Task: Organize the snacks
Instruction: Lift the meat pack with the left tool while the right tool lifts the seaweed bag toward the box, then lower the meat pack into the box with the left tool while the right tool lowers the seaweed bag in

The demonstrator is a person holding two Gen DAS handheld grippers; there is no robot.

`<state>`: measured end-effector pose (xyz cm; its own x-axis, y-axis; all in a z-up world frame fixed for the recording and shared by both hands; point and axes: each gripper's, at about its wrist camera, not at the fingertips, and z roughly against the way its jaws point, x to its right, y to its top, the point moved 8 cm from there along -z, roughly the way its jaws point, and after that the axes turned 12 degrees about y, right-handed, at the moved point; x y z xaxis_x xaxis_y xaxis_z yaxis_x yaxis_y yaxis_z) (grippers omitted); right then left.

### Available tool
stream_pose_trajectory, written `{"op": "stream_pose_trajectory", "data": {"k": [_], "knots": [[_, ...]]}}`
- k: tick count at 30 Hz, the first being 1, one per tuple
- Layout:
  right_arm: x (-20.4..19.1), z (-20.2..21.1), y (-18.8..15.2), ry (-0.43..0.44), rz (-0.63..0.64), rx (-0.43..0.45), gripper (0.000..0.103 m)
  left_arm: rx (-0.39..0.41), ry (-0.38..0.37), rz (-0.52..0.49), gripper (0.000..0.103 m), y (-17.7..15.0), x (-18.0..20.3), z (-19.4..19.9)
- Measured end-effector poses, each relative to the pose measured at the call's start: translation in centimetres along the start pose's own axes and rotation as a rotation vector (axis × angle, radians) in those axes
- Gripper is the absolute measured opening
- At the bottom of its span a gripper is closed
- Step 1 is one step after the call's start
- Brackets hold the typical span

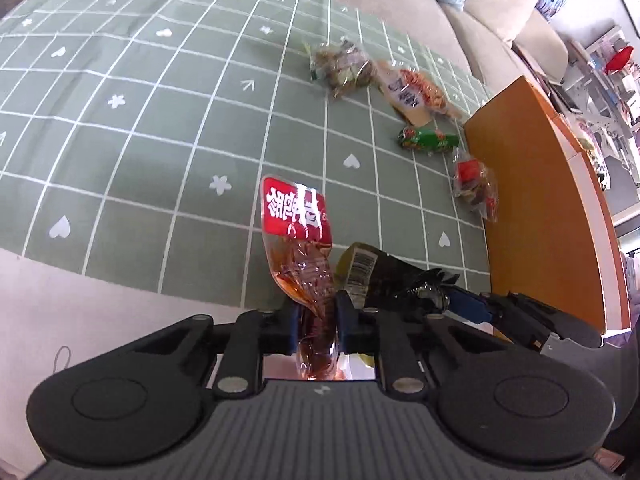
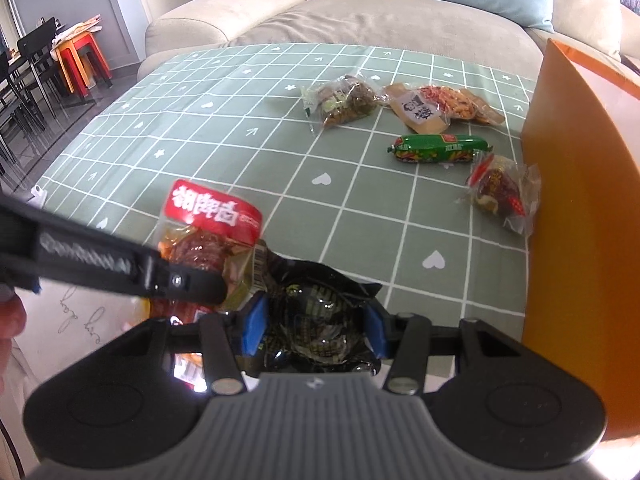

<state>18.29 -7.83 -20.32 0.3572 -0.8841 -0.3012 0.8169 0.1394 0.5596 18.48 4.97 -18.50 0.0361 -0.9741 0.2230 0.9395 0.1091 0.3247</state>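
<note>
My left gripper (image 1: 318, 312) is shut on a clear snack pack with a red label (image 1: 294, 216), held above the near edge of the table; the pack also shows in the right wrist view (image 2: 212, 216). My right gripper (image 2: 316, 328) is shut on a black snack bag (image 2: 316, 300), close beside the left one; the bag shows in the left wrist view (image 1: 384, 276). On the green checked cloth (image 2: 240, 128) lie a green sausage (image 2: 438, 148), a brown nut pack (image 2: 346, 100), a paper-label orange pack (image 2: 436, 108) and a red date pack (image 2: 502, 192).
An orange box (image 2: 580, 200) stands at the right edge of the table, next to the date pack; it also shows in the left wrist view (image 1: 536, 200). A beige sofa (image 2: 360, 12) with cushions lies behind the table. Chairs and stools stand far left.
</note>
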Motion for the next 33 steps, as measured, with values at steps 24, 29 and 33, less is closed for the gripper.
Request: {"op": "stream_pose_trajectory", "data": {"k": [24,29,33], "knots": [[0.4,9.8,4.4,-0.105,0.078,0.197,0.046,0.293,0.085,-0.074,0.018,2.9,5.4,10.3],[2.5,13.2,5.3,-0.163,0.062,0.233,0.046,0.306,0.030,-0.105,0.018,3.5,8.5,11.3],[4.9,15.5,5.4,-0.219,0.039,0.243,0.046,0.309,-0.017,-0.157,0.018,3.5,11.9,11.6]]}}
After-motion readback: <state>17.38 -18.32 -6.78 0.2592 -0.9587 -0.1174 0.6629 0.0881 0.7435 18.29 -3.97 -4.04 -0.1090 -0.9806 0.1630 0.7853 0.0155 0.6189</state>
